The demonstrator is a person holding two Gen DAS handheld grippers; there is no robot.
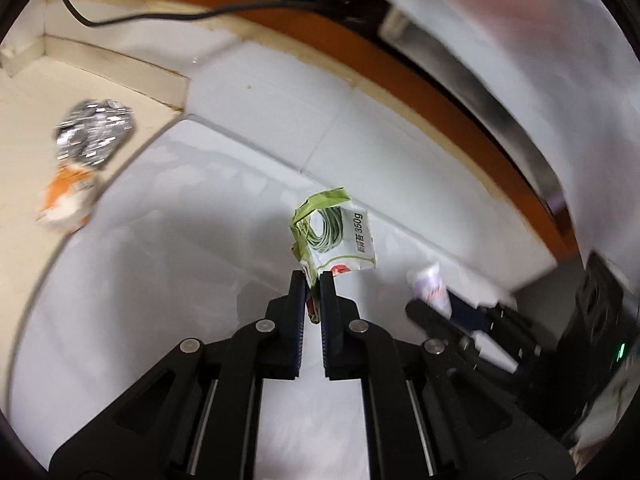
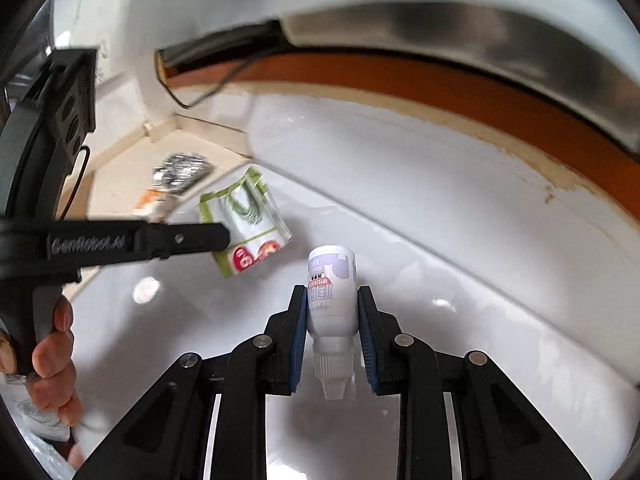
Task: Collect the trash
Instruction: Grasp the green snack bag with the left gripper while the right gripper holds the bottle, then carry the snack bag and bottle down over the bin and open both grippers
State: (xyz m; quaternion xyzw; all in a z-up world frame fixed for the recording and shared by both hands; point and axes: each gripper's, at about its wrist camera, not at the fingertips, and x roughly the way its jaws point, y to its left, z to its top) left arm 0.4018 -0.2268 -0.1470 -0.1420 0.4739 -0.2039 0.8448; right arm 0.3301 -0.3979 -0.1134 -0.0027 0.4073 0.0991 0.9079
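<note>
A glossy white worktop (image 1: 180, 280) shows seams and soft glare. An orange-brown wooden edge (image 1: 420, 76) borders it, with a black cable (image 1: 160, 20) trailing across. Cream flooring (image 1: 24, 128) lies beside.

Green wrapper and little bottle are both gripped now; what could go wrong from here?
1. The left gripper pinches only a bottom corner of the green wrapper; it may slip out.
2. The small bottle sits upside down in the right gripper; it could slide.
3. The foil wrapper and orange packet might get forgotten.
</note>
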